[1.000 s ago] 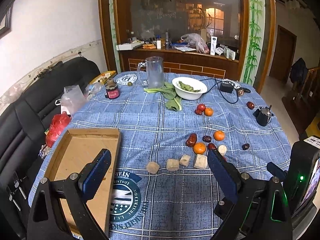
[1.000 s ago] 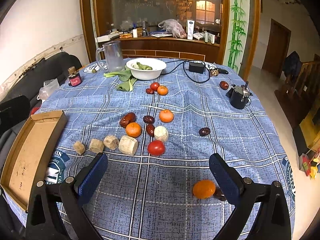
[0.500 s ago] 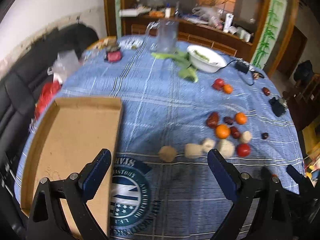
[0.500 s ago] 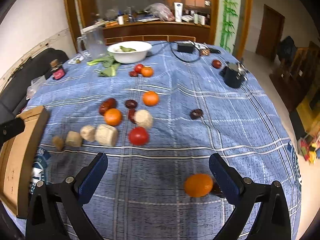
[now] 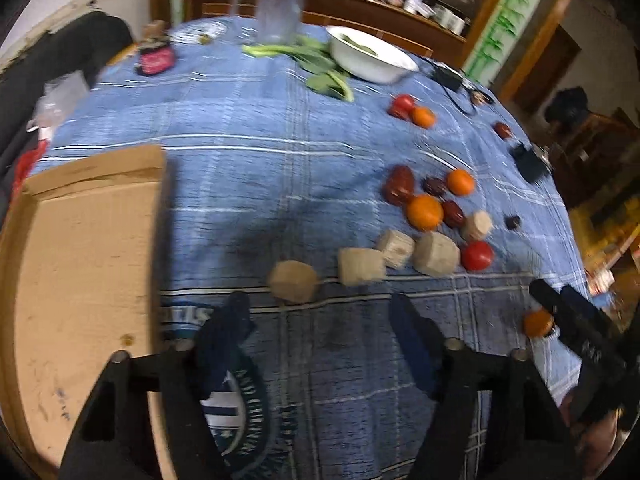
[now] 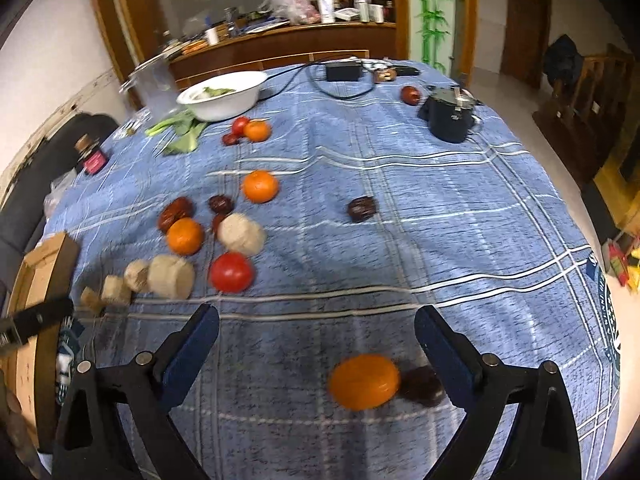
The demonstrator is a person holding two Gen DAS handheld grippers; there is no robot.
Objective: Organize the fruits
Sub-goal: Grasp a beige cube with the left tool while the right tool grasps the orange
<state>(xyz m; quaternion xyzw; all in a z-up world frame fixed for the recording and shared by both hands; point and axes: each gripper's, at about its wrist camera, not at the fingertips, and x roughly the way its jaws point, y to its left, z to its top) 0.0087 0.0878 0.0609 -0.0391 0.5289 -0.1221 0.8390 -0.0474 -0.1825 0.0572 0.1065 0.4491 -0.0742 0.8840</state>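
Fruits lie scattered on the blue checked tablecloth point(image 6: 400, 184). My right gripper point(image 6: 316, 344) is open and empty, low over the cloth; an orange point(image 6: 364, 382) and a dark date point(image 6: 422, 386) lie between its fingers, near the right one. A red tomato point(image 6: 231, 278), oranges point(image 6: 185, 236) and beige chunks point(image 6: 171, 277) lie ahead to the left. My left gripper point(image 5: 320, 328) is open and empty, just short of a beige chunk point(image 5: 293, 281). The cardboard tray point(image 5: 76, 260) lies to its left. The right gripper's finger point(image 5: 576, 320) shows at the right in the left wrist view.
A white bowl point(image 6: 224, 94) with greens, a glass pitcher point(image 6: 154, 88), a small jar point(image 6: 90, 156), a black pot point(image 6: 452, 118) and a black adapter with cable point(image 6: 344, 71) stand at the far side. A black sofa point(image 5: 60, 52) is on the left.
Both grippers have moved forward and down toward the table. The left now sits just before the beige chunks; the orange and date now lie between the right gripper's fingers.
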